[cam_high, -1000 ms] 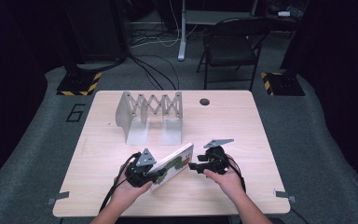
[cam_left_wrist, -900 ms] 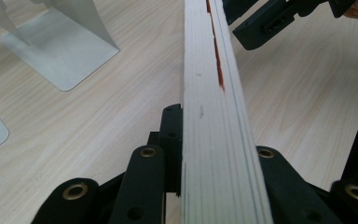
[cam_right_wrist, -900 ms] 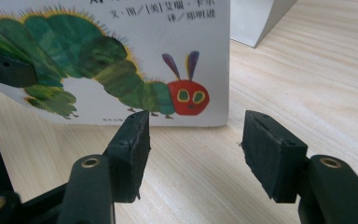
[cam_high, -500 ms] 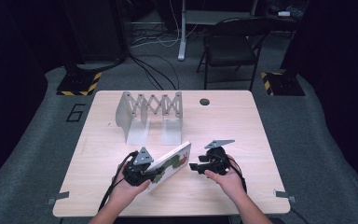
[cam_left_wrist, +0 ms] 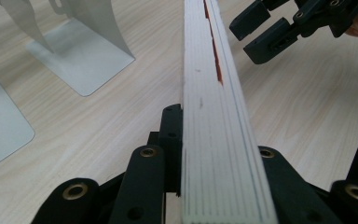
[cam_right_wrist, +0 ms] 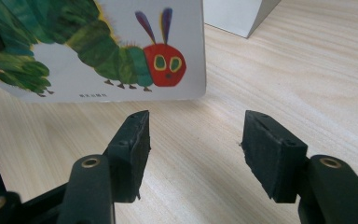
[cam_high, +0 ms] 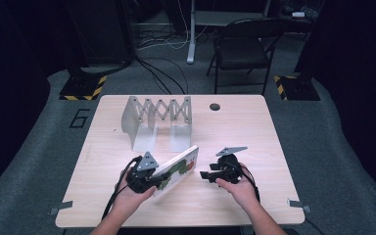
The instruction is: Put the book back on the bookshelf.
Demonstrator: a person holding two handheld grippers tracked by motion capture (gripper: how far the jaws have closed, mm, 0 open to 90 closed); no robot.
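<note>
Board book lifted, ready for the rack.
My left hand-held gripper point(cam_high: 149, 180) clamps the caterpillar board book point(cam_high: 178, 169) tilted above the desk point(cam_high: 254, 132); my right hand-held gripper point(cam_right_wrist: 193, 140) waits open beside it, expandable book rack point(cam_high: 154, 115) behind.

The left claw point(cam_left_wrist: 214, 186) grips a thick white board book point(cam_left_wrist: 212, 116) edge-on between its jaws. Left of the book, grey metal bookend plates point(cam_left_wrist: 81, 60) stand on the wooden surface point(cam_left_wrist: 121, 121); right of it hovers the other claw point(cam_left_wrist: 272, 30), jaws apart.
</note>
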